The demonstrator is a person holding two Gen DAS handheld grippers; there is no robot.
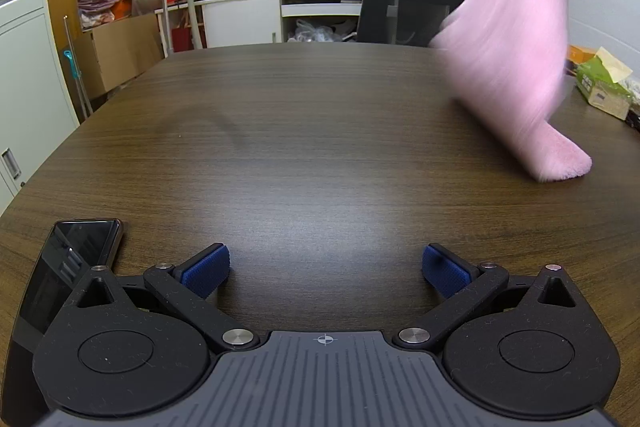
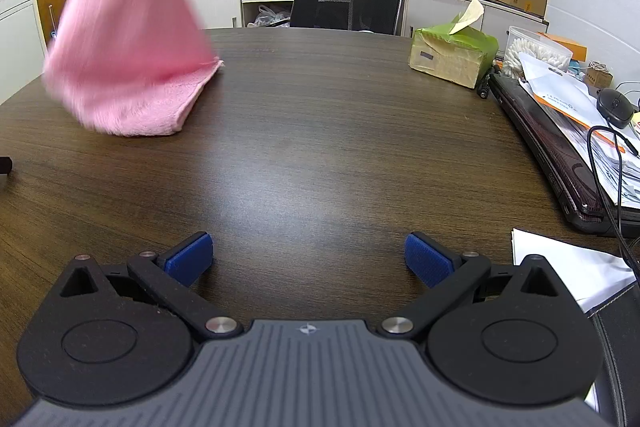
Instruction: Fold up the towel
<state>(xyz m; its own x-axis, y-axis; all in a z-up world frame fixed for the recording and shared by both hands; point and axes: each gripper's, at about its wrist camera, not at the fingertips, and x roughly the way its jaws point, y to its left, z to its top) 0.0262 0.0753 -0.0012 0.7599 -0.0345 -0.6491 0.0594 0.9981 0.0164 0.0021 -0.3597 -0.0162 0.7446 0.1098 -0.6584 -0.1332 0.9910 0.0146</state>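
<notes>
Left wrist view: left hand-held gripper (image 1: 325,267) spread wide, empty — right hand-held gripper (image 2: 309,255) likewise. Pink towel (image 1: 516,67) blurred, lower edge touching worktop (image 1: 300,147) — top end raised.

Towel (image 2: 132,75) on table (image 2: 320,147) – tissue box (image 2: 452,57) right.

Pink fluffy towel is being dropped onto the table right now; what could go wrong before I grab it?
1. The pink fluffy towel is motion-blurred with only its lower end on the dark wood table; it may land bunched.
2. Both claws, left and right, sit open and well short of it.
</notes>
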